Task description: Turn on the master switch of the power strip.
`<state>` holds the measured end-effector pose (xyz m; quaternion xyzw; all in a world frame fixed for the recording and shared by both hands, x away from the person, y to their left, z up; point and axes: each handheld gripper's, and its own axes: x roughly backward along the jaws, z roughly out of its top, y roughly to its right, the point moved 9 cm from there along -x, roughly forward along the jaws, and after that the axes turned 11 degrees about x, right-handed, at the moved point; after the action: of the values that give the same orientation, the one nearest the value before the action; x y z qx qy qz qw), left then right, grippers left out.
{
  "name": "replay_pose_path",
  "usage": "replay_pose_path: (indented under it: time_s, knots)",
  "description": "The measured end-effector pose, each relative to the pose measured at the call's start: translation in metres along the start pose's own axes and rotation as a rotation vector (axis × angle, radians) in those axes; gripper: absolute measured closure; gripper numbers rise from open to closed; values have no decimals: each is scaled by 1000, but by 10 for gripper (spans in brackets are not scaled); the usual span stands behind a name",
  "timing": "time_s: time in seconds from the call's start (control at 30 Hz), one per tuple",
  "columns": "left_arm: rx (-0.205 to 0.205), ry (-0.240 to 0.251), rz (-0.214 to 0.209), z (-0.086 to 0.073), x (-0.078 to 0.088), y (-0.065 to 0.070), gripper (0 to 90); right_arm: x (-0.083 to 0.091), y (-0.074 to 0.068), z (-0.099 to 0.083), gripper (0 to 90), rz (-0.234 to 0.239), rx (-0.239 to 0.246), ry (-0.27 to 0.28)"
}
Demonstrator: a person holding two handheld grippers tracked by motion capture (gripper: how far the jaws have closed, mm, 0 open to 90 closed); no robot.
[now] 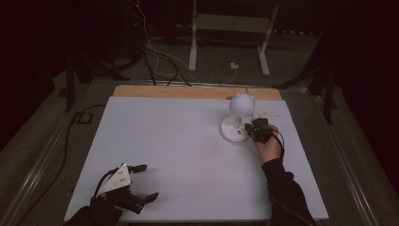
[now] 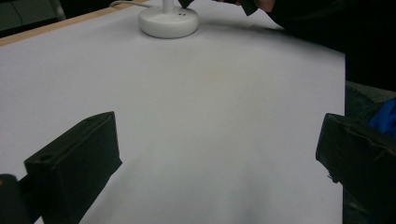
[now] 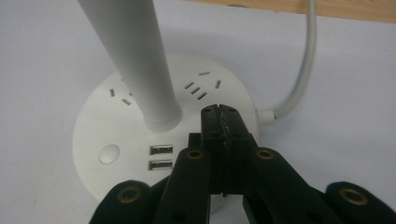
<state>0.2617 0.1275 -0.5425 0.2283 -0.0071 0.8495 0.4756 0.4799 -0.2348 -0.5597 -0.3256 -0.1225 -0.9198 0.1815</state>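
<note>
A white desk lamp (image 1: 241, 105) with a round head stands on a round base (image 1: 234, 131) at the table's right back. The base (image 3: 140, 140) carries socket slots, two USB ports (image 3: 161, 157) and a round button (image 3: 109, 153); its white stem (image 3: 135, 60) rises from the middle. My right gripper (image 3: 221, 116) is shut, jaws pressed together with nothing between them, their tips over the base just right of the stem. In the high view the right gripper (image 1: 250, 132) sits against the base's right side. My left gripper (image 1: 142, 181) rests open near the table's front left corner, nothing between its jaws.
The lamp's white cable (image 3: 303, 70) runs off the base toward the wooden back edge (image 1: 188, 92) of the white table (image 1: 179, 155). A table frame (image 1: 230, 28) and loose cables (image 1: 160, 56) lie on the floor beyond. The base (image 2: 168, 21) lies far ahead in the left gripper view.
</note>
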Motion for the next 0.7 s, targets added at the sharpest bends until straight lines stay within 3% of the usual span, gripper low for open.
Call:
replay_pose_path:
  time_s: [0.2, 0.3, 0.47, 0.6, 0.7]
  knots:
    - [-2, -4, 0, 0, 0, 0, 2, -1, -2, 1, 898, -21, 40, -15]
    - [-2, -2, -1, 0, 0, 0, 2, -2, -6, 2, 898, 5, 53, -11]
    - [-3, -1, -1, 0, 0, 1, 2, -3, -5, 2, 899, -24, 76, -1]
    - [-3, -4, 0, -1, 0, 0, 2, -2, -3, 1, 899, -17, 49, 2]
    - [0, -5, -1, -1, -1, 0, 2, -2, -3, 0, 899, -24, 68, 2]
